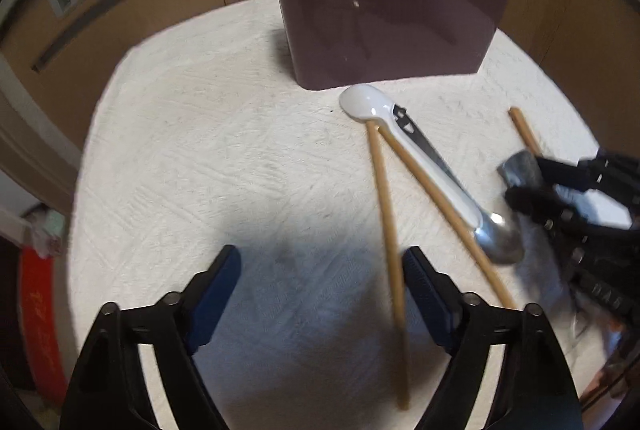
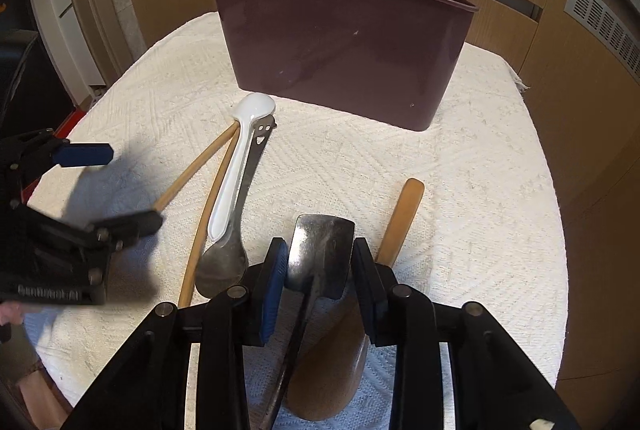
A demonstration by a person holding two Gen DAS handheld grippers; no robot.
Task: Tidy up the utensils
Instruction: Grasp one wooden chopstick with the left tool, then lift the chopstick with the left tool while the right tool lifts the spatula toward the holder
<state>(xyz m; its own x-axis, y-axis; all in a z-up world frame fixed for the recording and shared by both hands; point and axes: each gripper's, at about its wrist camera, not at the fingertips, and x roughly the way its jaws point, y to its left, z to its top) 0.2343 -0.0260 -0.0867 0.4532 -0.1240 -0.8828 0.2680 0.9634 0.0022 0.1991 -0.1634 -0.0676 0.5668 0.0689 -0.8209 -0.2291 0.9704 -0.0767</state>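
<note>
Two chopsticks [image 1: 386,213], one white spoon [image 1: 366,101] and one metal spoon [image 1: 500,242] lie on the white cloth [image 1: 208,133] near the brown holder [image 1: 384,17]. Left gripper [image 1: 322,266] is wide open over one chopstick, gripping nothing. Only the right wrist view shows the right gripper [image 2: 320,266] clamped on a flat metal handle [image 2: 320,254], possibly a spatula, above a wooden spoon [image 2: 402,218].

A white textured cloth [image 2: 460,189] covers the table. Ahead of the right tool [image 2: 320,270] stands a maroon bin [image 2: 344,53]; to its left lie a white spoon [image 2: 240,165], metal spoon [image 2: 228,258] and two chopsticks [image 2: 192,169]; a wooden spoon [image 2: 404,213] lies beneath it.
</note>
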